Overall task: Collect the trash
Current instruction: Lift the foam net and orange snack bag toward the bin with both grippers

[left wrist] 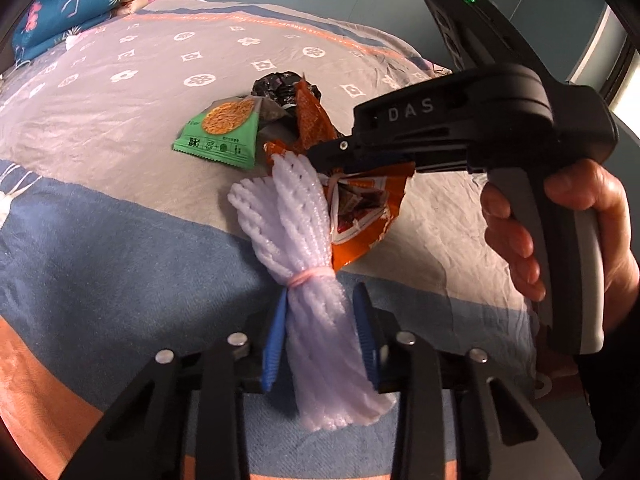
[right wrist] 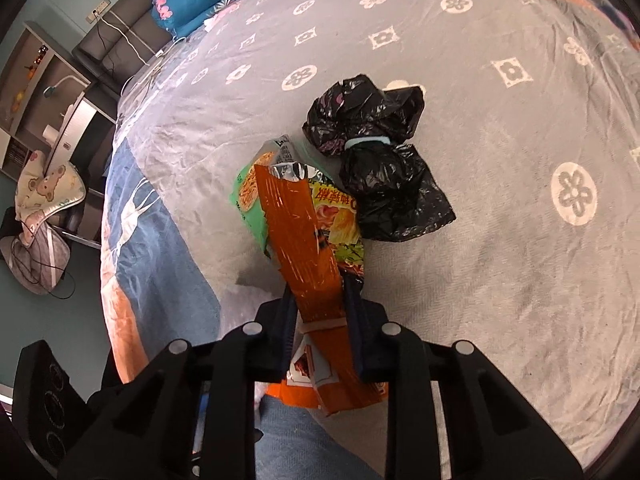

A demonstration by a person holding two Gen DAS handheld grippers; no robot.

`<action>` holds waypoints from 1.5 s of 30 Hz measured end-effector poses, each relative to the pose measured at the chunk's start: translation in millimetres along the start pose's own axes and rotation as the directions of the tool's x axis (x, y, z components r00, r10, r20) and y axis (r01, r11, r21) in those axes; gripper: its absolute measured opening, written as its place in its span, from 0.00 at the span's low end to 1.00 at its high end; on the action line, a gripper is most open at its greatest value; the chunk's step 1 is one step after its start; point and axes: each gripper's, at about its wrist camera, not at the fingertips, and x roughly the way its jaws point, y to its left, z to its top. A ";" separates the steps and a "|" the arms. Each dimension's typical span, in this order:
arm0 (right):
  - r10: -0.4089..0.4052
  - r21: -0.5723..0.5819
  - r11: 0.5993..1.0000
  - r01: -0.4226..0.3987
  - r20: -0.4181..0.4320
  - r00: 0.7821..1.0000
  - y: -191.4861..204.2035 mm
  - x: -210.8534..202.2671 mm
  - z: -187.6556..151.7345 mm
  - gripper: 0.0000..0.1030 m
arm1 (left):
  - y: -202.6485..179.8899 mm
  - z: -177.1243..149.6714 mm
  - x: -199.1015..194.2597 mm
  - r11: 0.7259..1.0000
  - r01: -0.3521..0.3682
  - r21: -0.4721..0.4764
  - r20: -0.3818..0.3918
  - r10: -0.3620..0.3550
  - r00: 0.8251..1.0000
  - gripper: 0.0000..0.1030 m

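Left gripper (left wrist: 320,332) jaws clamp foam net (left wrist: 298,216); right gripper (right wrist: 320,312) jaws clamp orange wrapper (right wrist: 308,240).

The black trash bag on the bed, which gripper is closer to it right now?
Right. The right gripper, shut on the orange snack wrapper, sits just short of the black trash bag. The left gripper, holding the white foam netting, is farther back.

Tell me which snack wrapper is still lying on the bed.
The green wrapper. It lies flat on the bedspread, ungripped, while the orange wrapper is clamped in the right gripper.
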 end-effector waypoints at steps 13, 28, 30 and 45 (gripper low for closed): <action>-0.009 -0.022 1.000 0.012 0.099 0.995 8.7 -50.5 -6.0 0.20 | -13.5 4.4 -42.6 0.998 0.056 0.030 0.050 -0.057 0.997 0.26; -0.019 -0.003 1.000 0.020 0.228 0.974 11.9 -123.0 -30.2 0.20 | -23.1 4.0 -92.1 0.998 0.042 0.037 0.131 -0.047 0.990 0.26; -0.033 -0.006 0.999 0.036 0.246 0.969 12.8 -131.5 -35.1 0.20 | -22.2 4.1 -97.9 0.999 0.041 0.029 0.141 -0.044 0.989 0.26; -0.062 0.027 0.998 0.056 0.344 0.937 4.5 -192.8 -87.0 0.20 | -33.3 5.0 -124.6 1.000 0.026 0.007 0.182 -0.027 0.983 0.26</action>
